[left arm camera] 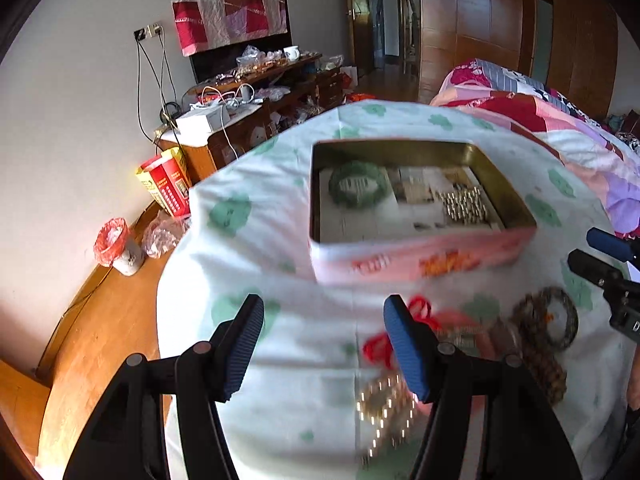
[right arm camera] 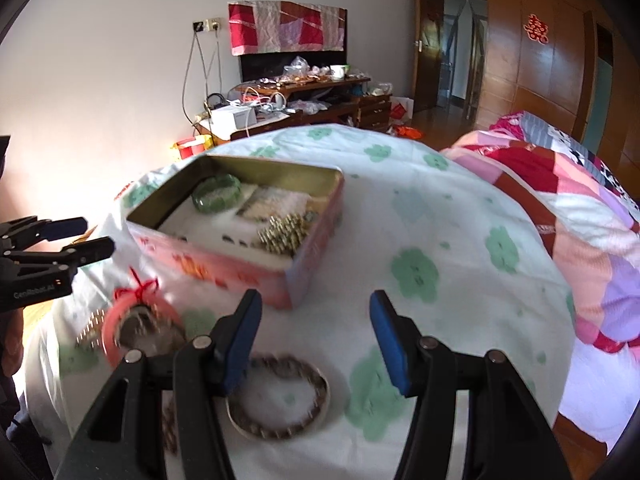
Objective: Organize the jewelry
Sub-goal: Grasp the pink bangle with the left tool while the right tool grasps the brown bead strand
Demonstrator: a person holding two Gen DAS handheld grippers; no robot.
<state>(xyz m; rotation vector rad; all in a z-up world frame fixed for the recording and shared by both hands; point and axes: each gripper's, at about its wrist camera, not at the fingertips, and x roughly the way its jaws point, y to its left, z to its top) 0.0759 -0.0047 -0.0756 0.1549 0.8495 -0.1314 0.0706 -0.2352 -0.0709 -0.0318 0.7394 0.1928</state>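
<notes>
Both tools, left (left arm camera: 324,344) and right (right arm camera: 316,340), hang released over the bench (right arm camera: 460,216). The bead bracelet (right arm camera: 280,396) lies just below the right one, near the tin (right arm camera: 240,236); it looks light, limp and slippery, best pinched across one strand.

Bright daylight floods in from the left — the wall (right arm camera: 100,92) there washes out in glare. Both views smear with motion blur, worst on the tin (left arm camera: 416,256), and fisheye bends the dark corners.
</notes>
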